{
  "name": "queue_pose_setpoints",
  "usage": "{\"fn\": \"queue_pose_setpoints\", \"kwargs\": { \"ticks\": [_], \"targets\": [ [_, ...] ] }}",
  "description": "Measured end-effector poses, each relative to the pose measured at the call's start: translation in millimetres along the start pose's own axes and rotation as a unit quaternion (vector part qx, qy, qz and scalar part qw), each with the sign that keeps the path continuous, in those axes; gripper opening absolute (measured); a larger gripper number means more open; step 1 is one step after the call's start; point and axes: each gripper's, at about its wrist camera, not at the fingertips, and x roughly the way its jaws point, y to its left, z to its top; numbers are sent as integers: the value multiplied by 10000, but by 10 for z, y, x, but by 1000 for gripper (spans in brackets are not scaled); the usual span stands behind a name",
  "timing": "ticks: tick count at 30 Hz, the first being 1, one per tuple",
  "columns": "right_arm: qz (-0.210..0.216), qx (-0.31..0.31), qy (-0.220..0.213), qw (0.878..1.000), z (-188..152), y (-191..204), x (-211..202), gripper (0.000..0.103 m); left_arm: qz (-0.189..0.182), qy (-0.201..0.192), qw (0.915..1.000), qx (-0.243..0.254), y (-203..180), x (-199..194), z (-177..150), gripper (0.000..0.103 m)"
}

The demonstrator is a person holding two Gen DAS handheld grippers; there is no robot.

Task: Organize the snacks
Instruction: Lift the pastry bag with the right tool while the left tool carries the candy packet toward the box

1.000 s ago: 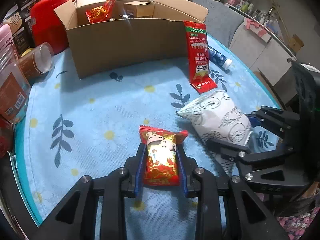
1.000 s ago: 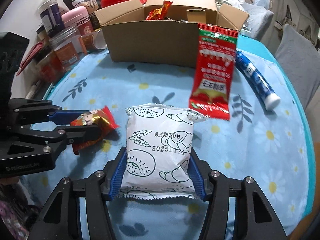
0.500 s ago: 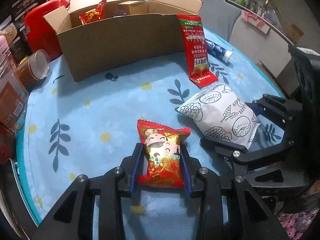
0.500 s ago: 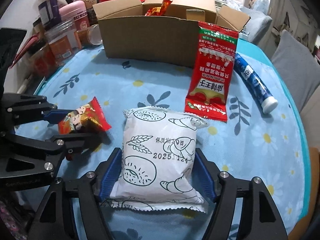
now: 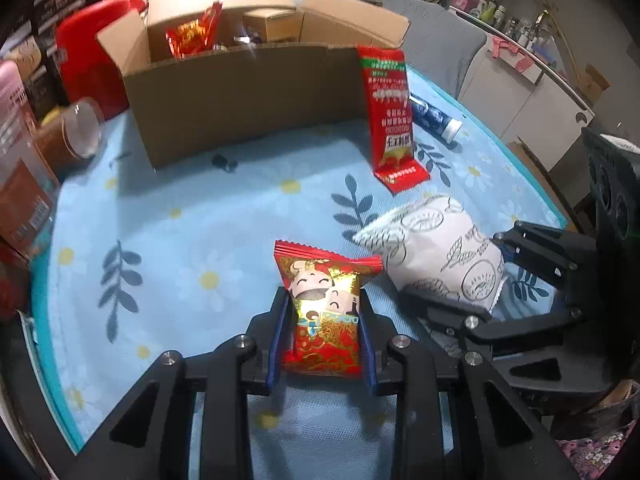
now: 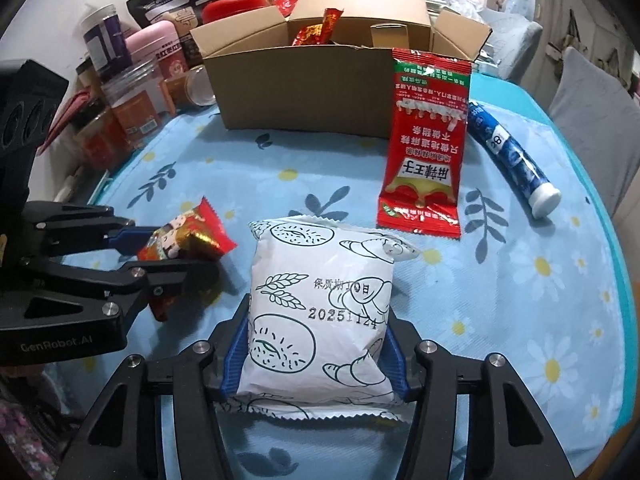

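Two packets: one in each of my grippers, both down low over the blue flowered tablecloth (image 6: 520, 300), side by side near my edge of the table.
Red packet: the small red-and-gold snack packet (image 5: 324, 312) sits between the blue pads of my left gripper (image 5: 324, 320), clamped tight, its top sticking out past the fingertips.
White packet: the white bread packet (image 6: 320, 312) is in my right gripper (image 6: 316, 344); the jaws are closing and the pads already press its sides.
Gap between them: pretty slim, the red packet's corner is just beside the white one, not touching as far as I can see.
Open room: a decent stretch of bare cloth ahead of both packets, all the way to the cardboard box (image 6: 312, 92).
Box: flaps open, a red wrapper poking out the top, front wall facing me.
Stuff on the right: a long red sachet (image 6: 428, 152) leaning on the box's front corner, a blue tube (image 6: 512, 160) lying just beside it.
Left edge: crowded with jars (image 6: 132, 108) and tubs right along the cloth's rim, so no room there.
Right edge: cloth curves off to the teal border, nothing on it past the tube.
Pose: both grippers angled steeply down at the table, pointing toward the box.
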Motion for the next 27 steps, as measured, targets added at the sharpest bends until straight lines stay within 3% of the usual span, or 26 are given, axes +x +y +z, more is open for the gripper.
{"fn": "queue_pose_setpoints", "kwargs": {
  "ticks": [14,20,27],
  "targets": [
    [83,-116,-492,9987,208,54,-383,56,-28,-578,9982,123,-63,-348,328,30],
    [84,-214,-848,9961,432,44,-578,56,-103,-931,9954,185,-31,-559,555,30],
    [45,-357,-1289,9910,736,57,-736,56,96,-1423,9894,265,9,-773,873,30]
  ]
}}
